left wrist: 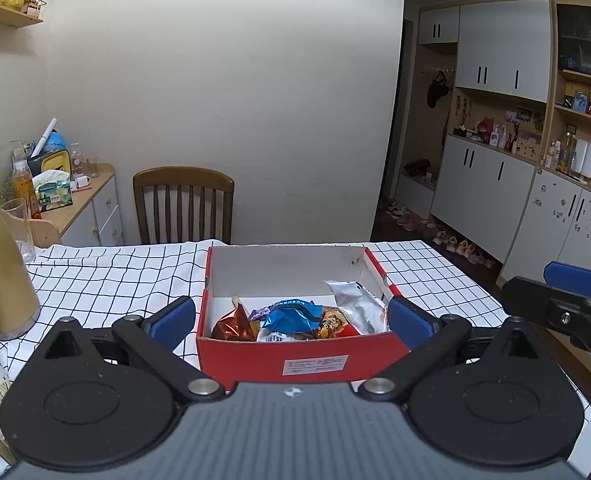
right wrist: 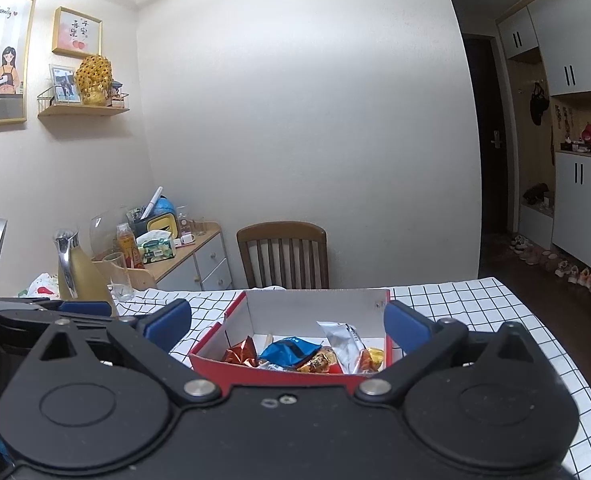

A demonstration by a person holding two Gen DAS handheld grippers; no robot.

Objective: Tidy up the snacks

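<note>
left wrist view, from left to right: a gold jug [left wrist: 3, 276] stands on the checked cloth [left wrist: 107, 276] at the left edge, with a glass [left wrist: 17, 228] behind it. next comes the left gripper [left wrist: 291, 320], level and pointing straight at the red box [left wrist: 295, 354]. its jaws are spread wide and hold nothing; the left pad [left wrist: 173, 320] sits over the cloth just outside the box's left wall, and the right pad [left wrist: 409, 320] lines up with the box's right wall, though whether either one touches cannot be told. the box sits in the middle of the table with its near end facing the gripper. inside lie the snacks: a brown pack [left wrist: 233, 322] at the left, a blue pack [left wrist: 293, 314] in the middle, a silver pack [left wrist: 359, 306] leaning on the right wall. a wooden chair [left wrist: 183, 204] stands behind the table. at the far right edge, part of the right gripper [left wrist: 575, 304] shows, beside the table's right side.

right wrist view, left to right: part of the left gripper [right wrist: 47, 312] shows at the left edge, low over the table. the right gripper [right wrist: 287, 326] is also level, aimed at the box [right wrist: 279, 372] from a little to the right, jaws wide apart and empty, one pad [right wrist: 167, 324] over the cloth [right wrist: 475, 312] and the other near the box's right wall. the packs lie in a loose heap against the near end.
</note>
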